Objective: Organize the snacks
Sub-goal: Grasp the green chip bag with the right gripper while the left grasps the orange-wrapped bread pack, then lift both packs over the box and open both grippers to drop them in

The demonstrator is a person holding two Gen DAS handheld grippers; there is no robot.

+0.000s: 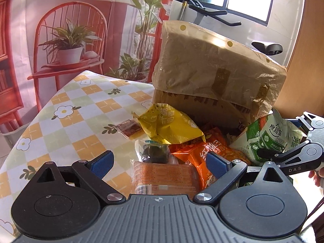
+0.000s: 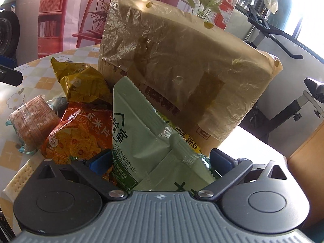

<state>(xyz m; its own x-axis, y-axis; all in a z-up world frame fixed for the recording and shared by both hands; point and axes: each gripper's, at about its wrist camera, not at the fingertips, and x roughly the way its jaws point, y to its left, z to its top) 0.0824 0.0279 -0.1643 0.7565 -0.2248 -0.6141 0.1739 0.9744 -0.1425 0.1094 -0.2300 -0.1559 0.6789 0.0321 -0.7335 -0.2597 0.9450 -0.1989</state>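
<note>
A heap of snacks lies on the flowered check tablecloth [image 1: 81, 105] in front of a big plastic-wrapped carton [image 1: 212, 68]. My left gripper [image 1: 160, 164] is open wide just above a clear-wrapped orange cracker pack [image 1: 164, 176] and a dark snack in clear wrap [image 1: 155, 151]; its pads touch neither. Behind these lie a yellow bag [image 1: 170, 123] and an orange chip bag [image 1: 204, 149]. My right gripper [image 2: 160, 160] is open, and a pale green bag [image 2: 141, 125] stands between its pads without being squeezed. The right gripper [image 1: 279, 137] also shows straddling that green bag [image 1: 263, 133] at the right of the left wrist view.
A small brown packet [image 1: 129, 128] lies alone on the cloth to the left of the heap. The carton [image 2: 182, 60] leans over the snacks. An exercise bike [image 2: 269, 30] and a wooden door [image 1: 303, 60] stand behind. A hand [image 1: 318, 176] holds the right gripper.
</note>
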